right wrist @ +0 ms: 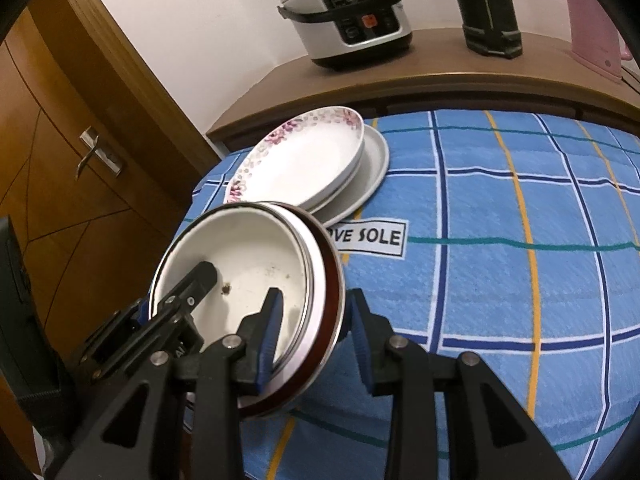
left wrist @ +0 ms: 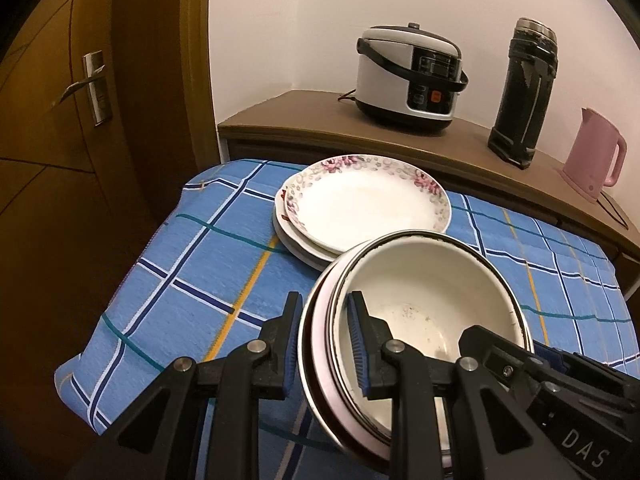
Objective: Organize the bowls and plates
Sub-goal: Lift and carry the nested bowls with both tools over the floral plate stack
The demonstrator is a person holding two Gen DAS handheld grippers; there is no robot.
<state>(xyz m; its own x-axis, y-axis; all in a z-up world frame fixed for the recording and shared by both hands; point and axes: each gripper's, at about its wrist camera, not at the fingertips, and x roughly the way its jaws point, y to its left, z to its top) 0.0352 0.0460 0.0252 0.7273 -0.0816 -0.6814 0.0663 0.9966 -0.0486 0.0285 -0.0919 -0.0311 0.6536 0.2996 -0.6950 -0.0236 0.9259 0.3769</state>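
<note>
Both claws straddle the stacked bowls (left wrist: 424, 320) just in front of the floral plate pile (left wrist: 368, 204), left gripper (left wrist: 326, 346) and right gripper (right wrist: 314, 340) each spread around the rim, not squeezing.

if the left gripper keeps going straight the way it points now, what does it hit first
Probably the stack of flowered plates beyond the bowl stack that the left gripper straddles; depth is hard to judge through the fisheye.

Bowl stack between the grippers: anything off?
Yes. The bowl stack sits steeply tilted, not flat on the tablecloth, and dark specks mark the top bowl's inside. Behind it, the floral plate lies off-centre on the plain plate beneath.
</note>
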